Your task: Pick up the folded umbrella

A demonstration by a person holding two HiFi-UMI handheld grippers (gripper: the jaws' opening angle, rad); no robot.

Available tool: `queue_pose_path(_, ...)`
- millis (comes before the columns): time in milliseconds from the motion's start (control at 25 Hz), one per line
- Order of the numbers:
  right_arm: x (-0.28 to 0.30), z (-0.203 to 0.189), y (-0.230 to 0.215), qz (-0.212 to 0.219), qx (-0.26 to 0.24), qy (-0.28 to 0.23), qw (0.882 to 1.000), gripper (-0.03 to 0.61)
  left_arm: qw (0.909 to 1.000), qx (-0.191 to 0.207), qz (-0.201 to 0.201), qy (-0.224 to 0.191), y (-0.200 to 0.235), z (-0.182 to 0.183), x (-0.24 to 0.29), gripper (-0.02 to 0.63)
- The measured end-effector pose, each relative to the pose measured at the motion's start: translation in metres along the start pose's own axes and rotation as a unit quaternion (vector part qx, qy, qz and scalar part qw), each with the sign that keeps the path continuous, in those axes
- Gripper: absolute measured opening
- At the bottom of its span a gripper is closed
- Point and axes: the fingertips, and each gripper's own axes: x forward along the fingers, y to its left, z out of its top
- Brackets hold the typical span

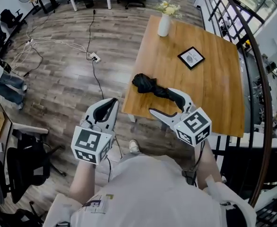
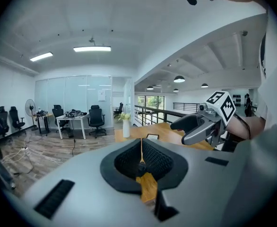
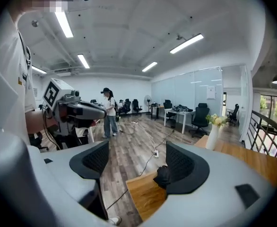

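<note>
The folded umbrella (image 1: pixel 153 87), black and loosely bundled, lies on the wooden table (image 1: pixel 215 94) close to its near left corner, running aslant along the near edge. Its bulkier end points toward the table's left edge; its slimmer end runs in under the right gripper (image 1: pixel 161 101). That gripper hangs over the same corner with its jaws spread wide. In the right gripper view the table corner fills the gap between the two pads and the dark end of the umbrella shows against the inner side of the right-hand jaw; nothing is pinched, and whether the pad touches the fabric cannot be told.

The left gripper (image 1: pixel 114 102) is held off the table's left edge, above the floor, with its jaws pressed together and nothing between them; in the left gripper view only a thin seam parts the pads.

Farther back on the table a black picture frame (image 1: pixel 191 57) lies flat near the middle, and a white vase (image 1: pixel 164 24) with pale flowers stands upright at the far left corner, both well apart from the umbrella.

On the plank floor (image 1: pixel 67 84) left of the table a white power strip (image 1: pixel 95 57) lies among cables. In the right gripper view a person (image 3: pixel 108 112) stands farther off in the room, with a desk (image 3: pixel 177 113) and office chairs behind
</note>
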Motion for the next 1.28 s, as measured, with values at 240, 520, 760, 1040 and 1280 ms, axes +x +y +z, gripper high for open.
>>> queue_pose_path(240, 0.072, -0.041, -0.029, -0.006, -0.006, 0.079, 0.997, 0.376, 0.9992, -0.006, -0.018, 0.036, 0.031, -0.039, 0.04, 0.023)
queue_pose_path(520, 0.129, -0.095, -0.063, 0.008, 0.023, 0.145, 0.989, 0.379, 0.995, -0.056, 0.001, 0.082, 0.057, -0.084, 0.075, 0.023)
queue_pose_path(760, 0.157, -0.141, -0.093, 0.034, 0.039, 0.193, 0.98, 0.38, 0.989, -0.086, 0.025, 0.118, 0.06, -0.111, 0.103, 0.023)
queue_pose_path(1040, 0.184, -0.192, -0.122, 0.07, 0.052, 0.241, 0.967, 0.38, 0.9731, -0.148, 0.056, 0.168, 0.054, -0.152, 0.139, 0.023)
queue_pose_path(1280, 0.207, -0.236, -0.147, 0.094, 0.026, 0.287, 0.953, 0.38, 0.9602, -0.175, 0.083, 0.201, 0.053, -0.18, 0.165, 0.023)
